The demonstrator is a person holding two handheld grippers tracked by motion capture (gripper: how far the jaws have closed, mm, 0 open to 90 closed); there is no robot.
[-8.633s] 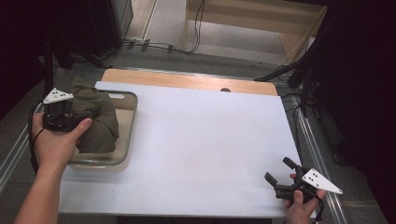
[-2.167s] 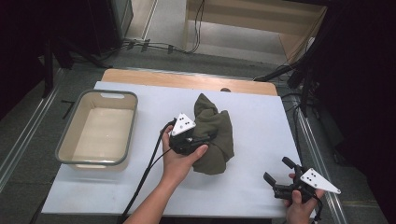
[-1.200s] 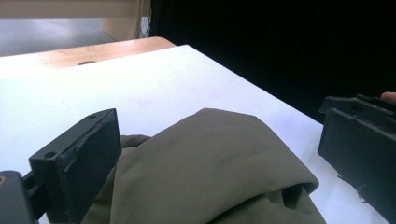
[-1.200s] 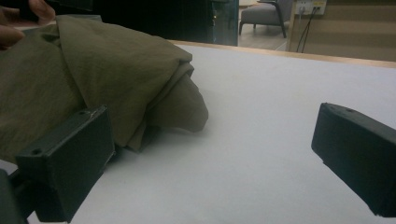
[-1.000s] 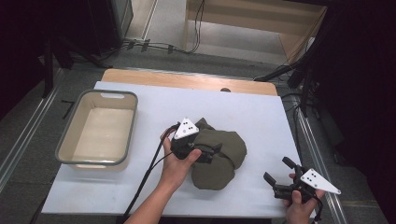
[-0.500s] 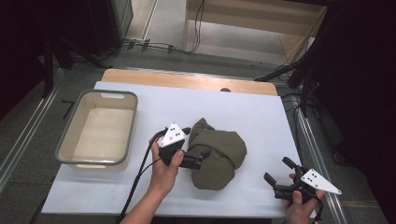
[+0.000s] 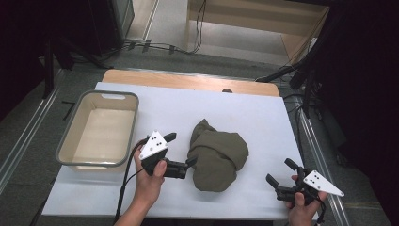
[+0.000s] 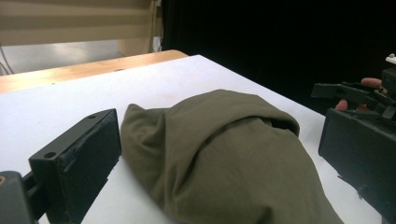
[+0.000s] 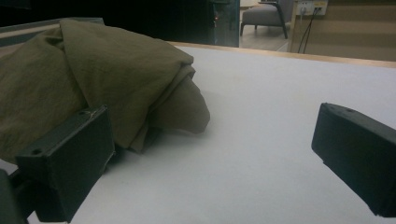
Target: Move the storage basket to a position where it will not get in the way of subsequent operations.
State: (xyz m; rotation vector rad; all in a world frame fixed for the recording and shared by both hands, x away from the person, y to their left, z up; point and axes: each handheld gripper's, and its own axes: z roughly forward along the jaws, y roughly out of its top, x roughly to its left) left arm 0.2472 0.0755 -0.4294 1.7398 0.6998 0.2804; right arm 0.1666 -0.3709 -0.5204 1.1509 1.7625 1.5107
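Olive-green cloth (image 7: 217, 155) lies bunched in a rounded heap on the white table (image 7: 263, 113), a little right of the middle and nearer the person's edge than the far one, with a narrower tongue of fabric poking out toward the far side. Just to its left the left hand-held gripper (image 7: 181, 153) sits low over the table in the person's left hand (image 7: 149, 181), its jaws spread wide apart and gripping nothing; the nearer jaw reaches right up to the left edge of the heap, though whether it touches the fabric cannot be told from above. In the left gripper view the cloth (image 8: 224, 158) rises between the two parted black jaws and lies closer to the left one. The right hand-held gripper (image 7: 278, 178) rests near the front right corner of the table in the person's right hand (image 7: 301, 207), well apart from the cloth, its jaws likewise released and empty. In the right gripper view the folded heap (image 9: 93, 79) sits behind the left jaw, with bare white surface between the two jaws. A pale plastic tub (image 7: 66, 150) stands at the left side of the table, apart from the cloth, and a strip of wooden board (image 7: 188, 81) shows along the table's far edge
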